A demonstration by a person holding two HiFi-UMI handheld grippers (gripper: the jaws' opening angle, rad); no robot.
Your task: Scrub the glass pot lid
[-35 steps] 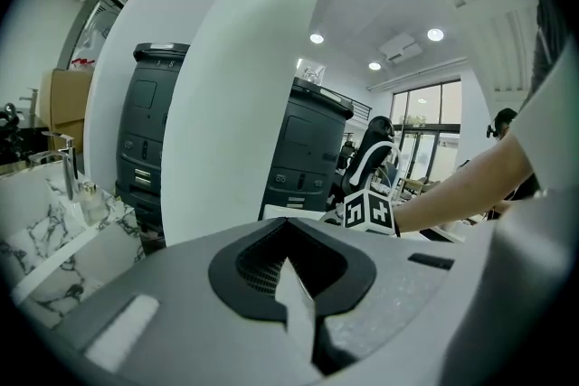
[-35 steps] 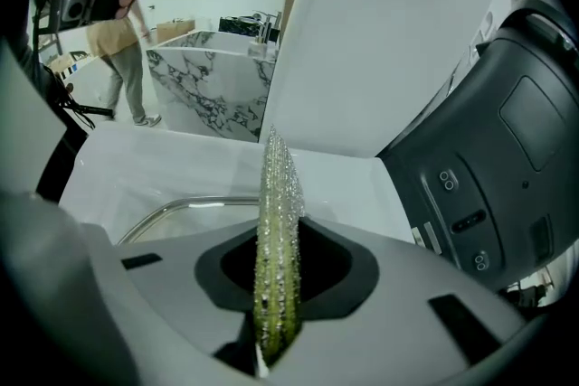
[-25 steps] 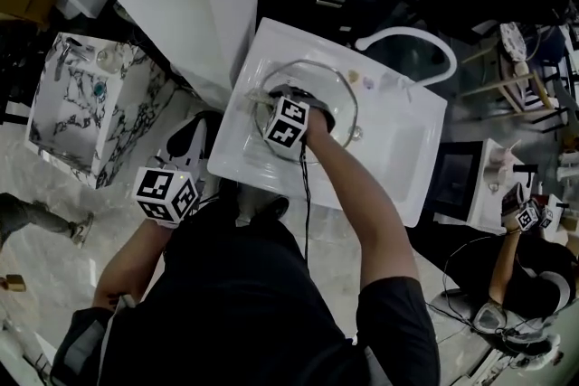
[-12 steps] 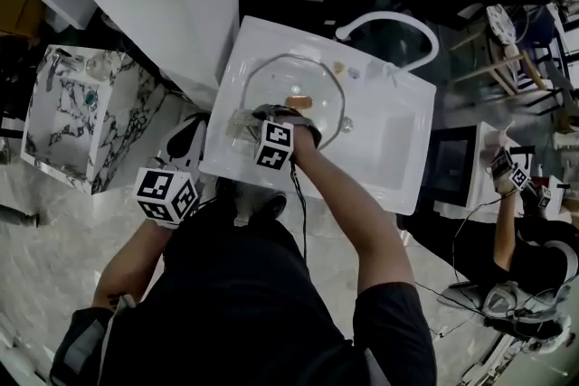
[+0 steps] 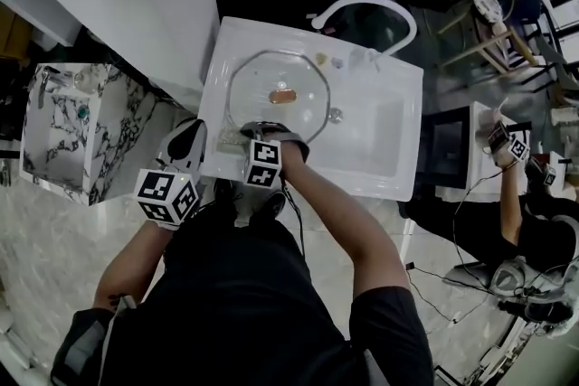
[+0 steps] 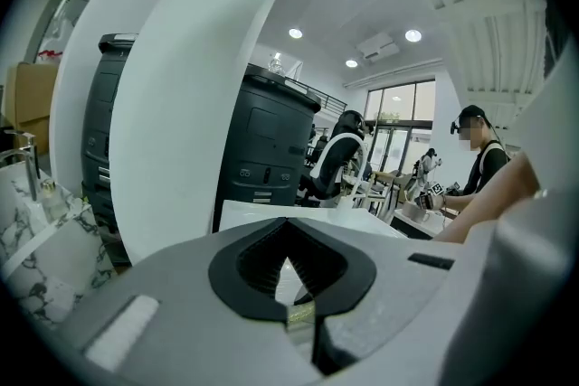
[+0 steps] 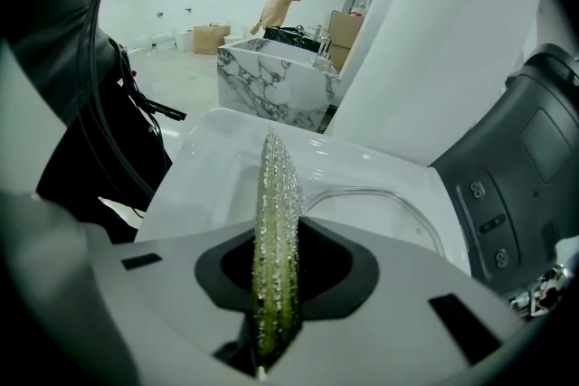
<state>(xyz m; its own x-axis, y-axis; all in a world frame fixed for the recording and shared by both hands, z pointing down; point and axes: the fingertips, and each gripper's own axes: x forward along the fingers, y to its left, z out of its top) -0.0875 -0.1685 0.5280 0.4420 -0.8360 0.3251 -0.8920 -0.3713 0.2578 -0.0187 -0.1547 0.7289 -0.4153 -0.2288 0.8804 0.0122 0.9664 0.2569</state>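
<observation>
Clamping a green sponge (image 7: pixel 276 194), right tongs (image 7: pixel 277 289) at the sink (image 5: pixel 389 160) rim, glass lid (image 5: pixel 261 73) inside (flat), left tongs (image 6: pixel 291 283) closed.

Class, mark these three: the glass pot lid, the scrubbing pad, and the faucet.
glass pot lid (image 5: pixel 253 86), head view, clear pane left of centre.
scrubbing pad (image 7: pixel 276 230), right gripper view, its beaded green edge.
faucet (image 5: pixel 362 1), head view, top of its white arch.

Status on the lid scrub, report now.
Left gripper shut, empty, clear of the sink. Right gripper shut on scrub pad at sink's near edge. Glass lid lying in sink, nothing blocking it.
</observation>
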